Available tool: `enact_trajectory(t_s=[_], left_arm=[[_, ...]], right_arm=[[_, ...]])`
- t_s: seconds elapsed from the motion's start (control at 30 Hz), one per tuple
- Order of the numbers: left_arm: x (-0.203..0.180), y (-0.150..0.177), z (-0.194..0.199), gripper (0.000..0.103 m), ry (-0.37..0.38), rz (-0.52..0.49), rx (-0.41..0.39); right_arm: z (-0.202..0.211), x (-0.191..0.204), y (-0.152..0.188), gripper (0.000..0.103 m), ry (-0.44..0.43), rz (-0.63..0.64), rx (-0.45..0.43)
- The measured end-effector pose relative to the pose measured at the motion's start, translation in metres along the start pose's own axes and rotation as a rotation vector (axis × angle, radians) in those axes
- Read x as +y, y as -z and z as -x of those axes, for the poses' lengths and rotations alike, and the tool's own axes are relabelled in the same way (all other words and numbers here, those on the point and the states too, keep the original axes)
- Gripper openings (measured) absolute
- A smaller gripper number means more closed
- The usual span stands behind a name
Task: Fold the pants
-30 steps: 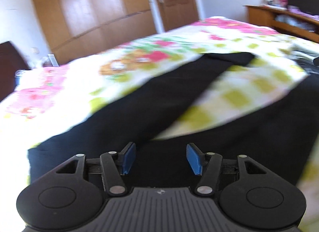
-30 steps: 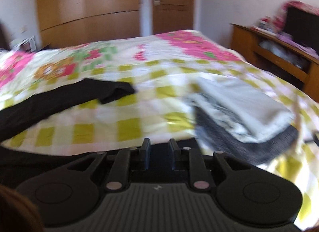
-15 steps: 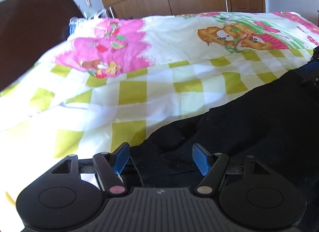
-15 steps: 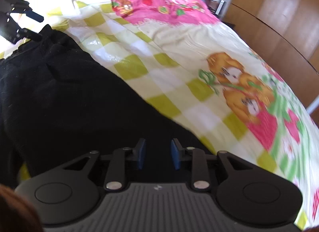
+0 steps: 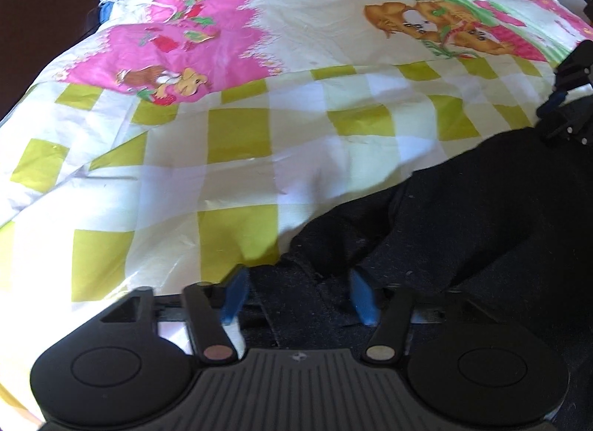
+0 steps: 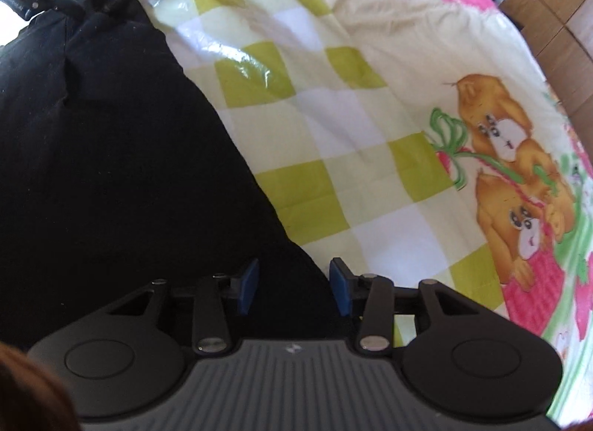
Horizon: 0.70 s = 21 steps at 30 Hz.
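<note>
**Both claws at the pants' edge**

The black, soft knit pants (image 5: 463, 216) lie limp at lower right on the checked cartoon bedsheet (image 5: 259, 134). Best pinched at edge corners. Left claw (image 5: 296, 294) closing around a bunched hem; right claw (image 6: 292, 282) opening, straddling the fabric edge.

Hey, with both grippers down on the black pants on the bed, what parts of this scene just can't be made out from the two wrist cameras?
- Pants: the legs and hems run off the right and bottom edges in the left wrist view.
- Left gripper, jaws closing: fabric lies between the pads, but whether they pinch it yet is unclear.
- Right gripper, jaws opening: its own body hides the pants edge below the pads.
- Bedspread: its far edge is cut off.
</note>
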State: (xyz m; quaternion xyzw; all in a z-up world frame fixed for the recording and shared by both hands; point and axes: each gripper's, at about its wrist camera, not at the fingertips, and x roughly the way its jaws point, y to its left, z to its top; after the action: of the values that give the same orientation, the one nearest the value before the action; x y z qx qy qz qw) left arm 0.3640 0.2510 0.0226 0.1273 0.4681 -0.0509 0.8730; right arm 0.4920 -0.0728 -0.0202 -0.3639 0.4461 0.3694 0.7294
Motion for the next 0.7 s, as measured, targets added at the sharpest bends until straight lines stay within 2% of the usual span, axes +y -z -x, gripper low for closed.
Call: enact_trajectory(t_s=[0.1,0.13,0.17,0.2,0.27,0.47,0.57,0.7], left_arm=[[-0.002,0.0,-0.005,0.043,-0.014,-0.023,0.009],[-0.004,0.0,-0.005,0.033,-0.015,-0.031,0.005],[-0.004,0.0,-0.004,0.019,-0.005,-0.03,-0.004],[-0.004,0.0,-0.002,0.018,0.006,-0.02,-0.012],[-0.006,0.002,0.0,0.018,-0.008,-0.023,-0.027],[-0.013,0.004,0.02,0.018,-0.058,-0.048,-0.091],[-0.015,0.01,0.044,0.018,-0.076,-0.057,-0.15],[-0.021,0.026,0.095,0.018,-0.091,-0.049,-0.269]], right_arm=[[-0.012,-0.012,-0.006,0.036,-0.029,-0.083,0.031],[-0.013,-0.013,-0.006,0.029,-0.038,-0.107,0.03],[-0.012,-0.012,-0.006,0.012,-0.04,-0.117,0.023],[-0.011,-0.008,-0.004,0.007,-0.025,-0.118,0.021],[-0.006,0.001,0.001,0.004,0.007,-0.106,0.004],[0.038,0.002,0.01,0.003,0.073,-0.198,-0.137],[0.073,0.008,0.019,0.003,0.098,-0.235,-0.228],[0.131,0.038,0.036,0.003,0.143,-0.239,-0.338]])
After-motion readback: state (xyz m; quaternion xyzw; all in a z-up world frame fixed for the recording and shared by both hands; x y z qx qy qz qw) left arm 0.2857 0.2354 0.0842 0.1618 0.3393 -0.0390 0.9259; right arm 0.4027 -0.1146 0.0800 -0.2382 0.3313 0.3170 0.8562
